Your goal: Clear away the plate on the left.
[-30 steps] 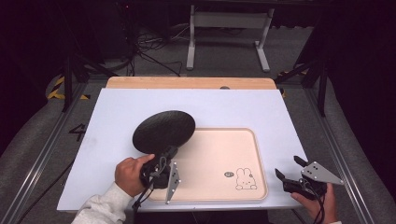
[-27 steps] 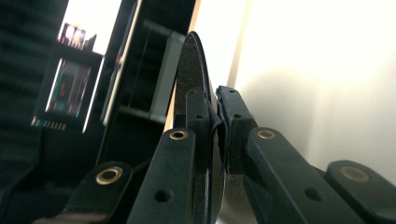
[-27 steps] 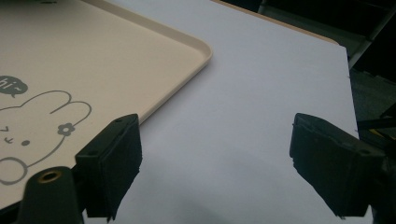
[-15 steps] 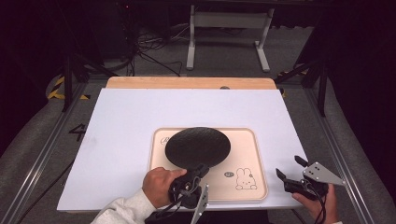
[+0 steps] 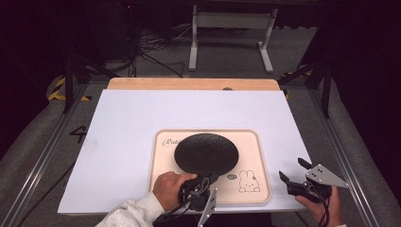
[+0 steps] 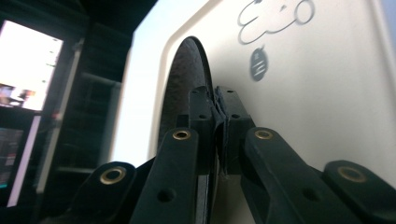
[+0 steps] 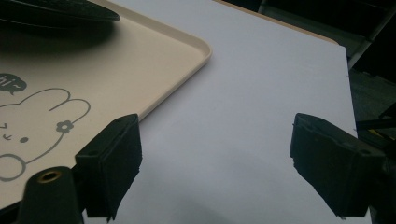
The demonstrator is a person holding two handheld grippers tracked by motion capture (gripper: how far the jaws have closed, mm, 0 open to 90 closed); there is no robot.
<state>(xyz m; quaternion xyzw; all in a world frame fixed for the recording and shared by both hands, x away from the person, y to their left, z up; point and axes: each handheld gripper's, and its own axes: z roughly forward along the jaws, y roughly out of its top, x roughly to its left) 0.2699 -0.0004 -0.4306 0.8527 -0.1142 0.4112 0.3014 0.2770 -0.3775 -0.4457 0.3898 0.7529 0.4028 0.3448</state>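
A round black plate (image 5: 206,153) is held low over a beige tray (image 5: 257,142) printed with a rabbit. My left gripper (image 5: 208,179) is shut on the plate's near rim, and its jaws have just pinched a little tighter. In the left gripper view the pads (image 6: 205,109) clamp the thin rim of the plate (image 6: 182,79), with the tray (image 6: 327,93) behind. I cannot tell whether the plate touches the tray. My right gripper (image 5: 293,171) stands open at the table's front right corner, with nothing between its fingers (image 7: 215,163). Beside it lie the tray's corner (image 7: 140,70) and the plate's edge (image 7: 60,11).
The tray lies on a white sheet (image 5: 127,127) that covers most of the table; a wooden strip (image 5: 189,84) shows at the far edge. A metal stand (image 5: 227,28) and cables are on the floor beyond. Bare sheet lies left of and behind the tray.
The left gripper has carried the plate rightward from the tray's left edge to over the tray's middle and lowered it. The right gripper has stayed put.
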